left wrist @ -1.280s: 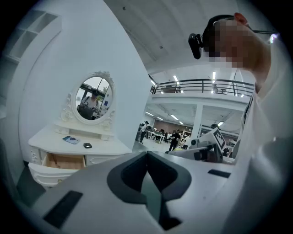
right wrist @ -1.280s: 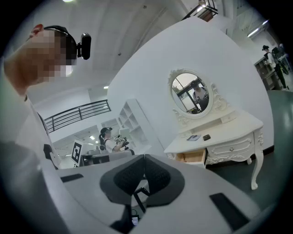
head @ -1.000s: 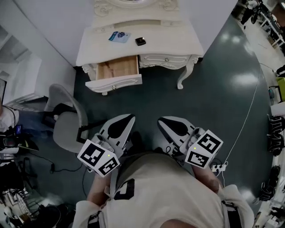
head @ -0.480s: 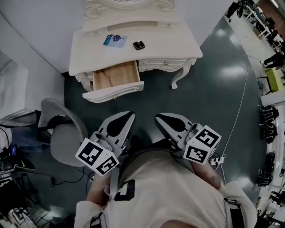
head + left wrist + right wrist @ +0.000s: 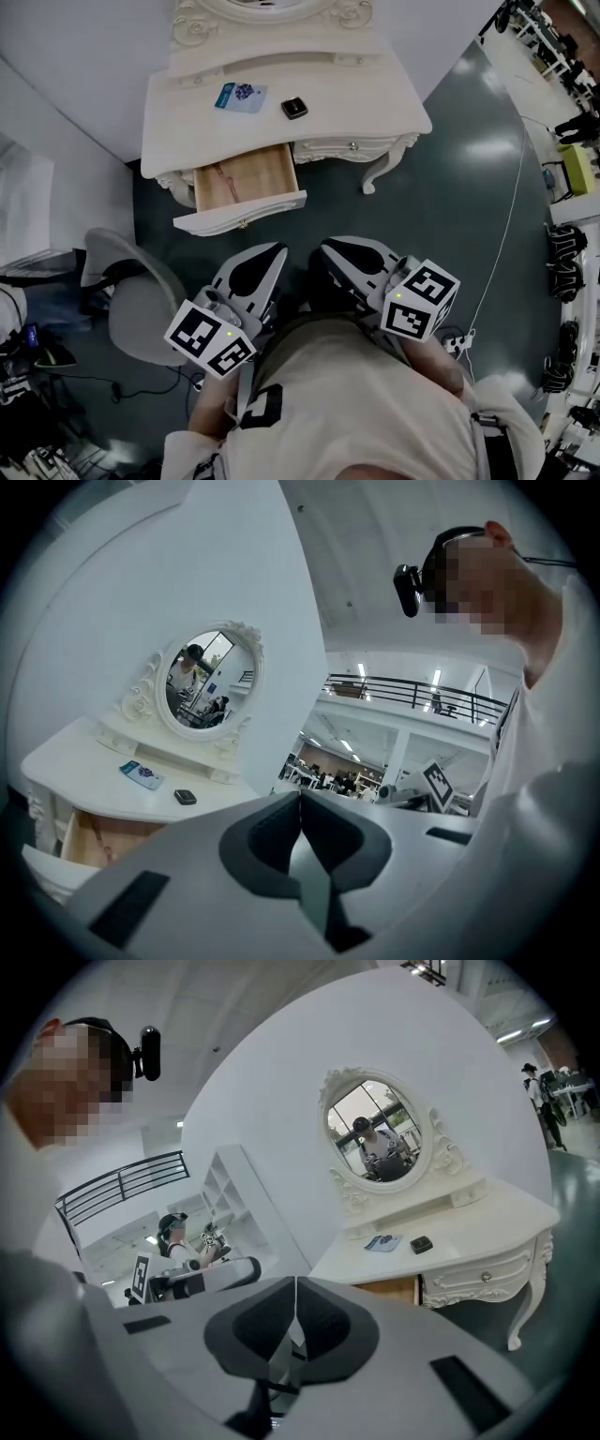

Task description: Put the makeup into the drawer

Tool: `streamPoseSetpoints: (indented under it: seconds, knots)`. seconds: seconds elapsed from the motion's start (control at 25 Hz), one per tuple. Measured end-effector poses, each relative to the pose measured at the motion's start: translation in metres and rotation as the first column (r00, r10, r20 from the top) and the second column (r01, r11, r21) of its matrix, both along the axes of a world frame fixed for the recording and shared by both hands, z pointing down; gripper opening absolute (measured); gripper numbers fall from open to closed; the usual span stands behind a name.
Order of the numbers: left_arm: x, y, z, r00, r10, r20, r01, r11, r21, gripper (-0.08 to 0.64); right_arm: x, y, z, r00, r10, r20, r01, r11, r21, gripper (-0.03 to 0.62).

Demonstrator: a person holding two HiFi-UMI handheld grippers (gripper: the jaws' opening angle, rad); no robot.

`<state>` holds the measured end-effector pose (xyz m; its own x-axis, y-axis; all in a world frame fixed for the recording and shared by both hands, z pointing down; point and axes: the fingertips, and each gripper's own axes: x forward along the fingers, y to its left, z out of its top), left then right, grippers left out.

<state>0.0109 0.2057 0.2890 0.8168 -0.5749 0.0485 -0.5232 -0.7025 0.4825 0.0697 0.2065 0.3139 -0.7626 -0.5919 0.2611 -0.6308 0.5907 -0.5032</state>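
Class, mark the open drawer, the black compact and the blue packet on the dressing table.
open drawer (image 5: 242, 212), head view, its white front panel.
black compact (image 5: 294, 108), head view, its top face.
blue packet (image 5: 240, 97), head view, its middle.

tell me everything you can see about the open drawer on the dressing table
The drawer is pulled well out from the left side of the white dressing table, towards the person. Its inside looks like bare light wood, while its front is a white, curved, ornate panel with a small knob at the middle. One thin item lies near its left wall, too small to identify. Otherwise it looks empty. Neither gripper touches it.
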Motion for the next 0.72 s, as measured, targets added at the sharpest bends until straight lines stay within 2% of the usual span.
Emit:
streamPoseSetpoints:
  seconds: [0.4,0.72]
  knots:
    - [0.038,-0.081,0.003,0.996,-0.044,0.082,0.046,0.999,-0.017,0.058,0.036,-0.092,0.007,0.997,-0.060,0.055,0.060,0.998,-0.012,0.029]
    - [0.076,-0.132,0.004,0.988,-0.090,0.124,0.095,0.995,-0.030,0.058,0.078,-0.174,0.040,0.999,-0.018,-0.045,0.018,1.000,-0.020,0.031]
